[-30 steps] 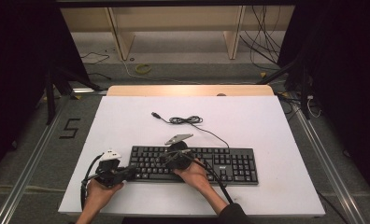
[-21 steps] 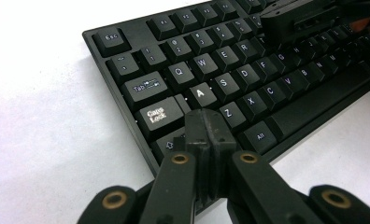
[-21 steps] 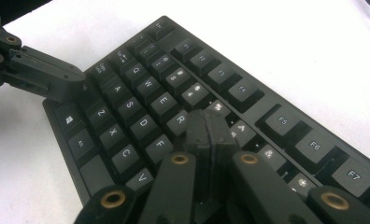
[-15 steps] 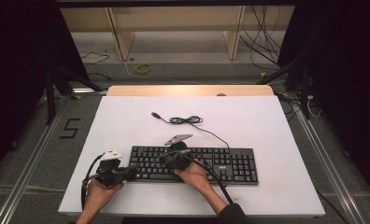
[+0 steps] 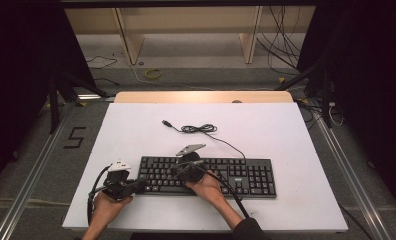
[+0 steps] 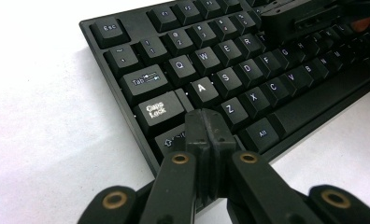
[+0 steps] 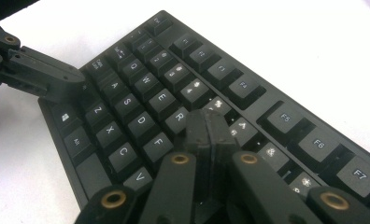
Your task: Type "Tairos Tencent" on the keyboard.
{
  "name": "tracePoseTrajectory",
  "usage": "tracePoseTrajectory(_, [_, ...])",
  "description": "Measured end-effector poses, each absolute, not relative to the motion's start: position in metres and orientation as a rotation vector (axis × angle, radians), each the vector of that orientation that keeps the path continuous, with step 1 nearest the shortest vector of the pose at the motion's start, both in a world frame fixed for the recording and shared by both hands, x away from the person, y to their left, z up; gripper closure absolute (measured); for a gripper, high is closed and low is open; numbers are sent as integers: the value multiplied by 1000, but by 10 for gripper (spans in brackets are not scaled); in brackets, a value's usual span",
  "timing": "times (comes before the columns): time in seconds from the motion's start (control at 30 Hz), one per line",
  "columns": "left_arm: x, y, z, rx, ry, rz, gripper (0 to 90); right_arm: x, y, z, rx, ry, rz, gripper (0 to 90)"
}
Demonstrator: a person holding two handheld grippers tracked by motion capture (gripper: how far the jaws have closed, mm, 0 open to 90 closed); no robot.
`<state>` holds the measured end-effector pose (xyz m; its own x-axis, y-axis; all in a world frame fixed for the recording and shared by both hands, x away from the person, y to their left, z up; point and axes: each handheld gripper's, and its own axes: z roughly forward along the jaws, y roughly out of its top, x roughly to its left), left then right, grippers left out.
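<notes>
A black keyboard (image 5: 236, 176) lies across the near middle of the white table (image 5: 296, 130). My left gripper (image 5: 139, 186) is at the keyboard's left end. Its jaws are shut, and the tip (image 6: 206, 122) rests at the left Shift key, just below Caps Lock (image 6: 160, 111). My right gripper (image 5: 173, 172) reaches leftward over the letter keys. It is shut too, with the tip (image 7: 206, 125) down among the keys to the right of R (image 7: 178, 116). Nothing is held by either one. The left gripper (image 7: 47, 79) also appears at the left in the right gripper view.
The keyboard's cable (image 5: 200, 129) runs from its back edge to a loose coil on the table, ending in a plug (image 5: 166, 122). A wooden strip (image 5: 201, 96) edges the table's far side. Rails and a floor mark "5" (image 5: 75, 137) flank the table.
</notes>
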<state>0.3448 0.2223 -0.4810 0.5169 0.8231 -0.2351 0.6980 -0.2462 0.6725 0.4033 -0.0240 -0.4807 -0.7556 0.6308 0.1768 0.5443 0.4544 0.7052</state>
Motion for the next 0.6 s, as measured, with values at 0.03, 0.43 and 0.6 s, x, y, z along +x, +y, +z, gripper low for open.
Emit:
tracePoseTrajectory(0.03, [345, 222, -481, 2007, 1238, 212, 891, 403, -24, -481, 1055, 2583, 1192, 900])
tracePoseTrajectory(0.43, [345, 223, -480, 2003, 1238, 209, 890, 404, -25, -480, 1053, 2585, 1194, 900])
tracePoseTrajectory(0.6, [345, 223, -476, 1972, 1226, 225, 889, 404, -29, -475, 1061, 2568, 1241, 882])
